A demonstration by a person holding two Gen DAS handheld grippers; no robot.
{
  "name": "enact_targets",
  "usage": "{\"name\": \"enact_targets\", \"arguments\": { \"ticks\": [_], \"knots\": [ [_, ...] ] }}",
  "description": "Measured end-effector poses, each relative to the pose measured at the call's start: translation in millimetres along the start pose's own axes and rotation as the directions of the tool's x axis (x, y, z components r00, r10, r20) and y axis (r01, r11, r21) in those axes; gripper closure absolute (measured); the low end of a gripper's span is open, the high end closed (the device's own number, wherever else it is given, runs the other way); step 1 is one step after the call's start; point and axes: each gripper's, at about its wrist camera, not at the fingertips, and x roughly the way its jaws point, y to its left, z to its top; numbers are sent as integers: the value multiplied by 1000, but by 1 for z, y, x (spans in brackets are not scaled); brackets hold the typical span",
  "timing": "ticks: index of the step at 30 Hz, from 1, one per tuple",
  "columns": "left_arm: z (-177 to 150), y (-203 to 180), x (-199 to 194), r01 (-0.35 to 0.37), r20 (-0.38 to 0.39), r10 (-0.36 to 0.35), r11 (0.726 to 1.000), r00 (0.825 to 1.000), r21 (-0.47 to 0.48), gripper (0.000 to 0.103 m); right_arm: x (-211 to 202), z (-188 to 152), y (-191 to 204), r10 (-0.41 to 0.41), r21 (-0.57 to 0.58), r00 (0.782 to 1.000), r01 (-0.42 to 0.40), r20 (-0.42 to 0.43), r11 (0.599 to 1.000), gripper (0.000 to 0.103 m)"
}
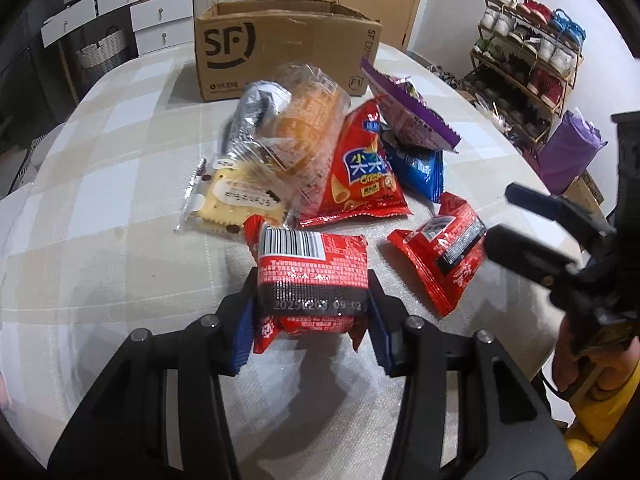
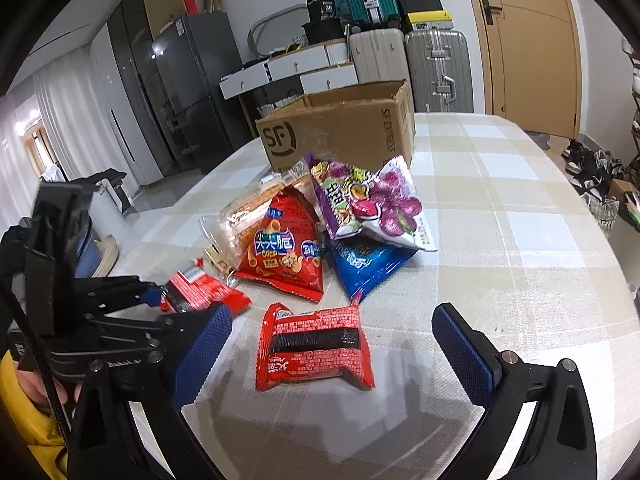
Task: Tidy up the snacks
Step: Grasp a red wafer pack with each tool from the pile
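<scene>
Two red packets point(image 2: 316, 346), one box point(image 1: 286, 46)

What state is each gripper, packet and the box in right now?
left gripper: shut on red barcode packet.
right gripper: open, astride second red packet, not touching.
second red packet: flat on the table.
cardboard box: top flaps open, upright.
remaining snack bags: heaped before the box.

left tongs point(image 1: 312, 316): clamped, angled down | right tongs point(image 2: 332, 344): jaws spread wide, angled down
</scene>
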Motion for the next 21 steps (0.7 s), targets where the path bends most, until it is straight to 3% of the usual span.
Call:
{"name": "enact_targets", "arguments": {
  "ticks": [8, 11, 17, 18, 21],
  "knots": [
    [-8, 16, -31, 8, 47, -7, 1000, 999, -22, 58, 22, -5, 15, -22, -46, 996, 18, -87, 999, 1],
    [-11, 23, -41, 4, 60, -2, 999, 998, -32, 58, 28, -6, 21, -30, -68, 994, 23, -104, 997, 6],
    [-13, 38, -56, -20, 77, 26, 997, 997, -80, 58, 41, -7, 29, -78, -112, 985, 61, -156, 992, 36],
    [-13, 40, -57, -27, 75, 33, 996, 997, -90, 58, 41, -7, 29, -86, -123, 984, 67, -156, 990, 49],
    [-14, 43, -64, -29, 83, 38, 994, 996, -107, 58, 39, -7, 34, -111, -162, 981, 86, -157, 983, 54]
  ]
}}
